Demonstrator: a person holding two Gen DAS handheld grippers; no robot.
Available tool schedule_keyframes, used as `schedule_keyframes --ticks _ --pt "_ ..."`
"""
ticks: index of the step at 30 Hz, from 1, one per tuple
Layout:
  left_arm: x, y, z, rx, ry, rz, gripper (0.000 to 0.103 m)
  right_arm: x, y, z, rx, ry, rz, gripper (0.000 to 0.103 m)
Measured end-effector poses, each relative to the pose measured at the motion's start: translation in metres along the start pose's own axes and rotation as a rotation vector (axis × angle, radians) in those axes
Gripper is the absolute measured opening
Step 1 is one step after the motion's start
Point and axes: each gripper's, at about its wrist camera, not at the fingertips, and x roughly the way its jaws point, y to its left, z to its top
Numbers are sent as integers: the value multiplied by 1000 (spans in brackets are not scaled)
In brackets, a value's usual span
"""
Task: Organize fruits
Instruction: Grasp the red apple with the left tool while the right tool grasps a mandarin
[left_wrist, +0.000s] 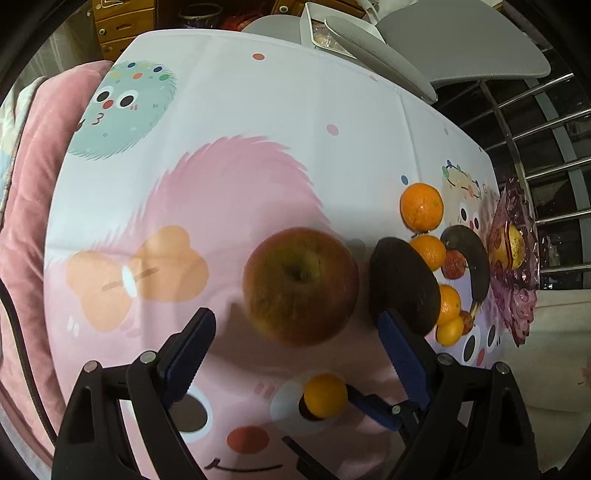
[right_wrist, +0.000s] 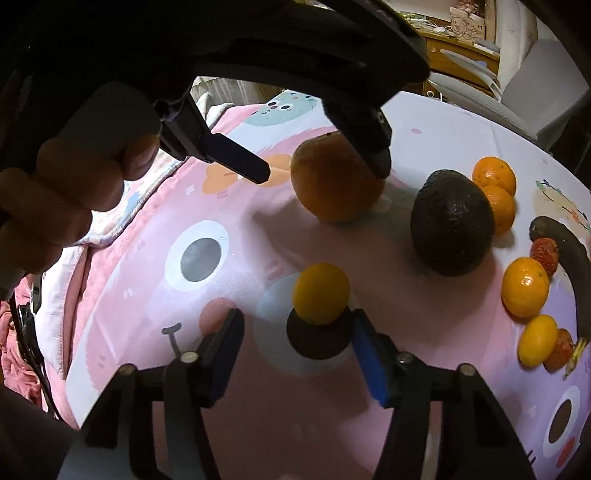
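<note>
A red-green apple (left_wrist: 301, 286) lies on the cartoon tablecloth, just ahead of my open left gripper (left_wrist: 295, 332); in the right wrist view the apple (right_wrist: 334, 181) sits between the left gripper's spread fingers (right_wrist: 240, 160). A small yellow citrus (right_wrist: 320, 293) lies just ahead of my open right gripper (right_wrist: 295, 332) and also shows in the left wrist view (left_wrist: 325, 396). A dark avocado (left_wrist: 404, 280) lies right of the apple. Oranges (left_wrist: 422, 206), strawberries (left_wrist: 454, 264) and a blackened banana (left_wrist: 471, 258) lie beyond it.
A purple glass dish (left_wrist: 517, 258) holding a yellow fruit stands at the table's right edge. Grey chairs (left_wrist: 461, 40) and a white box (left_wrist: 317, 26) are at the far side. A pink cushion (left_wrist: 33, 184) lies left. A metal rail (left_wrist: 535, 147) is at the right.
</note>
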Motion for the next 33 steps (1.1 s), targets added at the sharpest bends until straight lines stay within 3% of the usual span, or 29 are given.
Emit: schedule_keyframes --ticks 12,23,33 --pt "15 1 10 -24 -21 -56 65 0 -8 4 -11 -56 -39 35" --pt "10 5 6 -20 -42 -54 65 0 -8 11 17 -36 -34 30" --pt "-15 9 -23 -12 -63 -29 65 -19 -8 3 47 -76 -64 30"
